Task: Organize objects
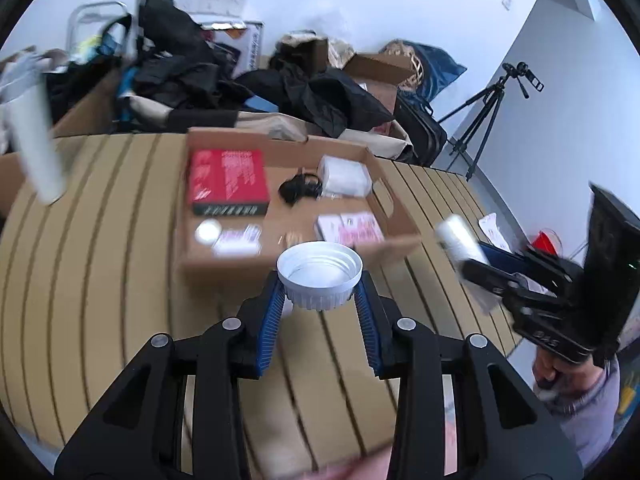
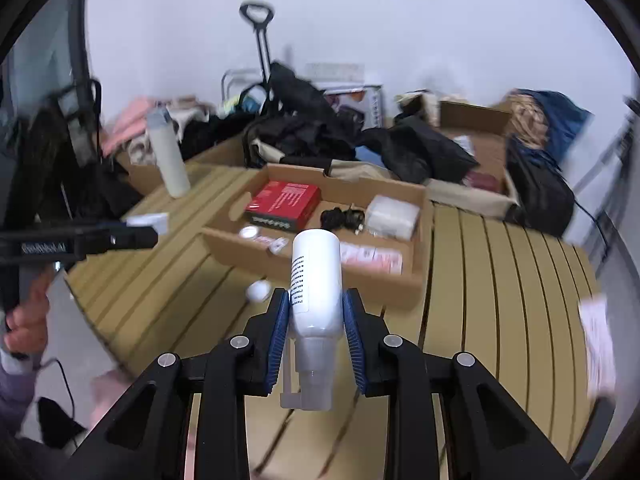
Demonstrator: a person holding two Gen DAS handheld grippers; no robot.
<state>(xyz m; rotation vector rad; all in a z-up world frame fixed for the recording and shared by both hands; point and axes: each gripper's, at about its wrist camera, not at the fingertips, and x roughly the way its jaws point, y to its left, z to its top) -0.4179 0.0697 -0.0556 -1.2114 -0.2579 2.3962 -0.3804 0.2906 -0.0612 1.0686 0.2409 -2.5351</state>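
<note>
My left gripper (image 1: 320, 290) is shut on a white ribbed screw cap (image 1: 319, 276), open side up, held above the slatted table just in front of the cardboard tray (image 1: 400, 216). My right gripper (image 2: 316, 308) is shut on a white pump bottle (image 2: 316, 284), its nozzle end toward the camera, held before the same tray (image 2: 420, 200). The tray holds a red box (image 1: 228, 180), a black cable (image 1: 300, 188), a clear plastic box (image 1: 346, 176), pink packets (image 1: 352, 228) and a small round tin (image 1: 208, 231). The right gripper with its bottle (image 1: 460, 238) shows at the right of the left wrist view.
A tall white flask (image 2: 168, 152) stands on the table at the back left. A small white object (image 2: 258, 291) lies before the tray. Bags, clothes and boxes pile behind the table (image 2: 500, 272). A tripod (image 1: 486, 120) stands at the right. White paper (image 2: 596, 344) lies at the table's right edge.
</note>
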